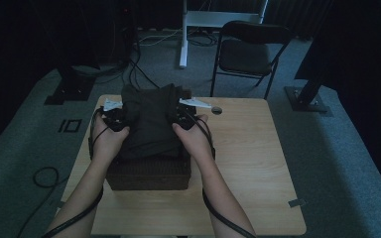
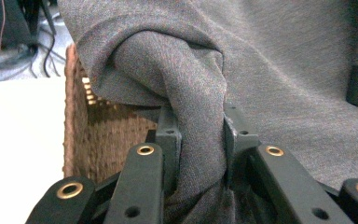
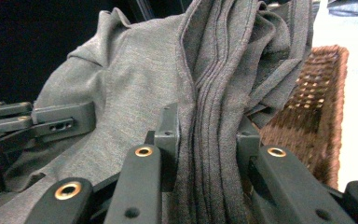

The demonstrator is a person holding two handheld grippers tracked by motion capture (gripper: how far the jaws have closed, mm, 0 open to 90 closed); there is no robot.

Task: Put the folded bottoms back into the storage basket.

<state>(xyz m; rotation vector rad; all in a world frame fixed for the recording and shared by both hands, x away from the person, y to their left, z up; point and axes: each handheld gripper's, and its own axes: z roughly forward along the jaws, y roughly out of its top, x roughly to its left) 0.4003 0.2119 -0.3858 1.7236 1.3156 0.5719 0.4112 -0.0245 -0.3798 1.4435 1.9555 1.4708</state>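
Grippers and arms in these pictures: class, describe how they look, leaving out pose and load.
Each handheld left gripper and right gripper is black, topped by a pale grey three-cornered plate. Jaw links are black bars with brass-ringed holes. A black cable trails along each bare, sleeveless forearm.

Count: one grey garment (image 1: 151, 121), one brown wicker basket (image 1: 149, 174) and two handheld grippers, left gripper (image 1: 115, 119) and right gripper (image 1: 184, 115), on one wooden desk (image 1: 258, 168). Beyond the desk's far edge: one black folding chair (image 1: 248, 52).
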